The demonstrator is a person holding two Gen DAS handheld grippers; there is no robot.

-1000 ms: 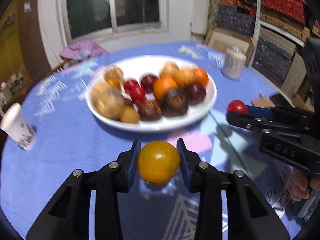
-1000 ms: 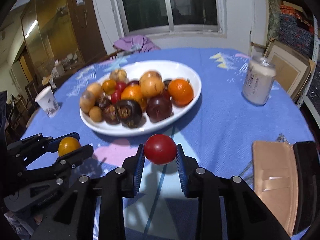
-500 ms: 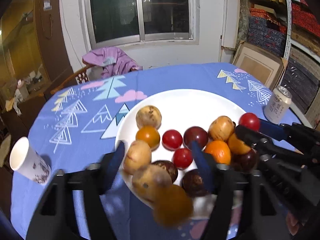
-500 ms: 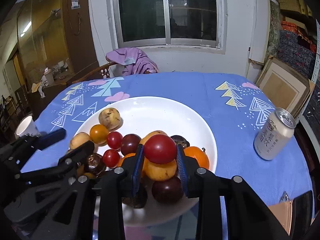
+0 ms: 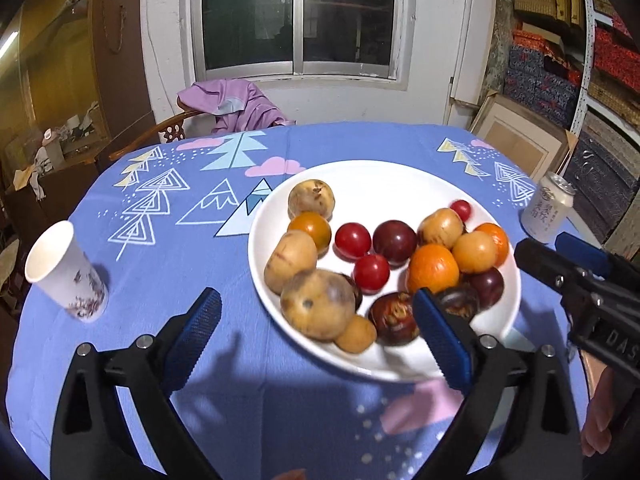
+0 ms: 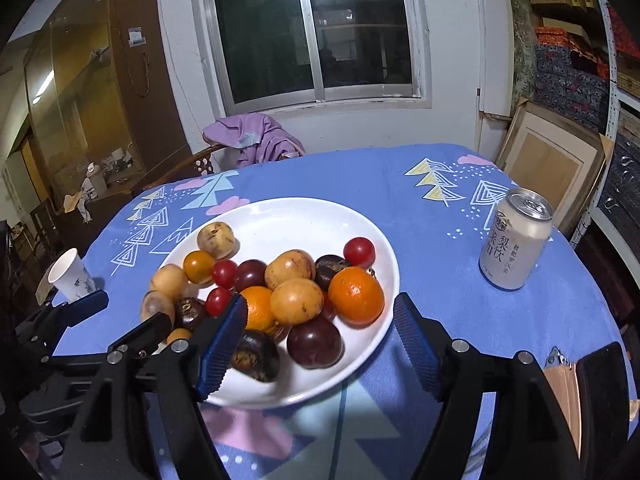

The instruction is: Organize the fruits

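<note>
- The fruits (image 6: pixel 296 300) are heaped on the white plate (image 6: pixel 280 216), crowded toward its near rim with the far half bare. I judge the pile is loose; a nudge could send round pieces rolling.
- A small red one (image 6: pixel 359 252) sits alone near the plate's right rim; I reckon it could roll off onto the tablecloth (image 6: pixel 432 280).
- My left gripper (image 5: pixel 320 340) is spread wide with nothing in it, one fingertip (image 5: pixel 436 332) over the plate's near rim. Dropping carelessly could tip the plate.
- My right gripper (image 6: pixel 320 344) is likewise released and bare, straddling the near rim; its left fingertip (image 6: pixel 224 344) looks very close to a dark fruit (image 6: pixel 256 356).
- The two grippers are near each other and could collide.
- The can (image 6: pixel 514 240) toward the tabletop's right edge and the paper cup (image 5: pixel 64 272) at its left edge could topple on a wide swing.
</note>
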